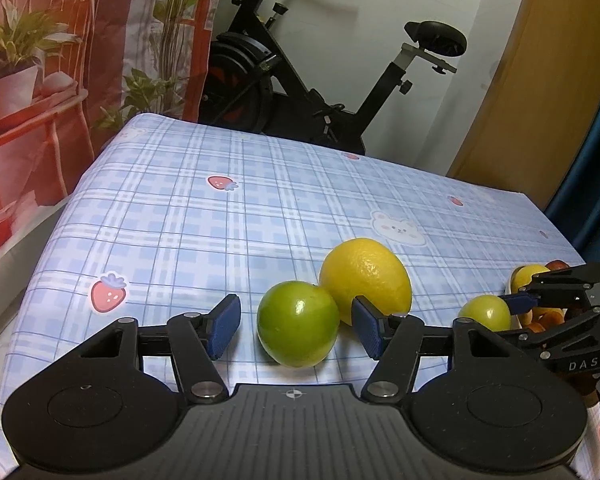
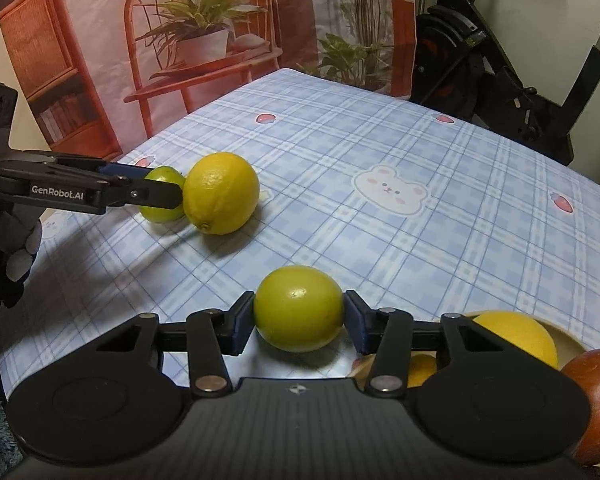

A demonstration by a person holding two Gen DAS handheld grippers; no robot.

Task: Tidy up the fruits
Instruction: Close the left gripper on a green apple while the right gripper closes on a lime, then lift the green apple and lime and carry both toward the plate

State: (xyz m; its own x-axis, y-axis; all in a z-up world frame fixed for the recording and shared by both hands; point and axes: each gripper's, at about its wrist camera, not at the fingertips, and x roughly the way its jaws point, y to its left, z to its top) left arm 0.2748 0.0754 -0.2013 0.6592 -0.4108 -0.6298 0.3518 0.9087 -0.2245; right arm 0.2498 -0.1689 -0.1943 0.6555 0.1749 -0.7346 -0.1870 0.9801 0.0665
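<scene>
Resting between the left gripper's (image 1: 296, 326) unclenched jaws, the green lime (image 1: 298, 323) is being left ungrasped, touching the lemon (image 1: 366, 278) beyond; closing may nudge both rolling. A yellow-green fruit (image 2: 299, 307) is being clenched by the right gripper (image 2: 299, 320).

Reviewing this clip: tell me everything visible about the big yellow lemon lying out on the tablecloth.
The lemon is bright yellow with dimpled, slightly glossy peel, oval, whole and unmarked. It lies on its side on the blue plaid tablecloth, its small stem nub low toward the right wrist camera. A green lime sits against it. The left gripper straddles that lime, one pad close beside the lemon; whether they touch is unclear.
</scene>
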